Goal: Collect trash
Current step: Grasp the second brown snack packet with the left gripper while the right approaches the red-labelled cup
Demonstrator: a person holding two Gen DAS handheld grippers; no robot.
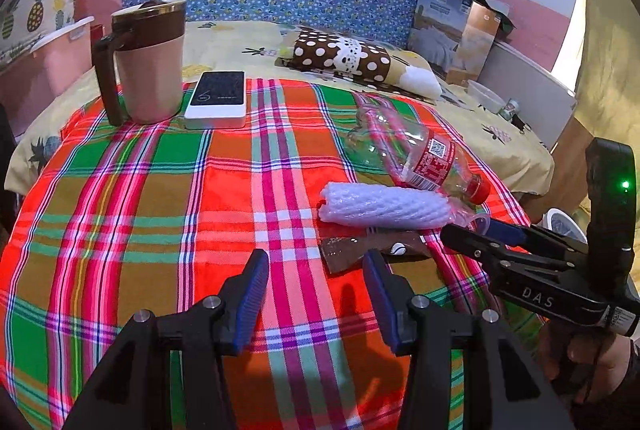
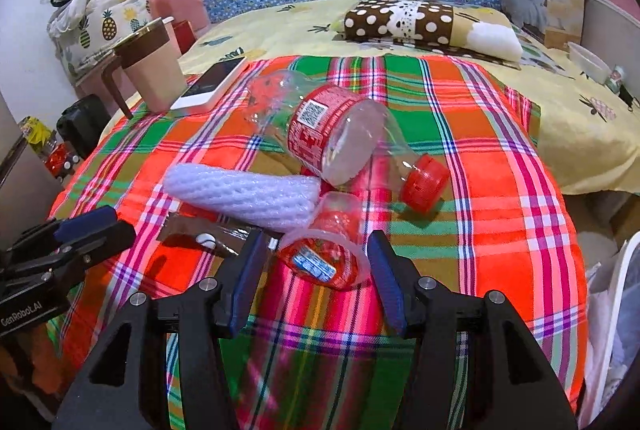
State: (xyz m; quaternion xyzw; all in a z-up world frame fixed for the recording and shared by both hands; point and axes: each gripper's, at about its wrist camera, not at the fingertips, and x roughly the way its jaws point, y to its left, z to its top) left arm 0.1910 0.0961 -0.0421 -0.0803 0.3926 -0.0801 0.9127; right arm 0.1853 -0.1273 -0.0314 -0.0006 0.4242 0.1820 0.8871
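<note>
Between the spread jaws of the right gripper (image 2: 316,270) lies a small clear cup (image 2: 326,250) with a red label, on its side, mouth toward the camera, neither pad touching it. Just beyond it rest the white foam sleeve (image 2: 244,194) and the crushed bottle (image 2: 336,134). Released and empty, the left gripper (image 1: 316,294) is farther off, with a brown wrapper (image 1: 360,250) just ahead.

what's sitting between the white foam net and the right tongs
A small clear plastic cup lying on its side, mouth toward the tongs, sits between the white foam net and the open right tongs, almost between their tips. The right wrist view shows it best.
</note>
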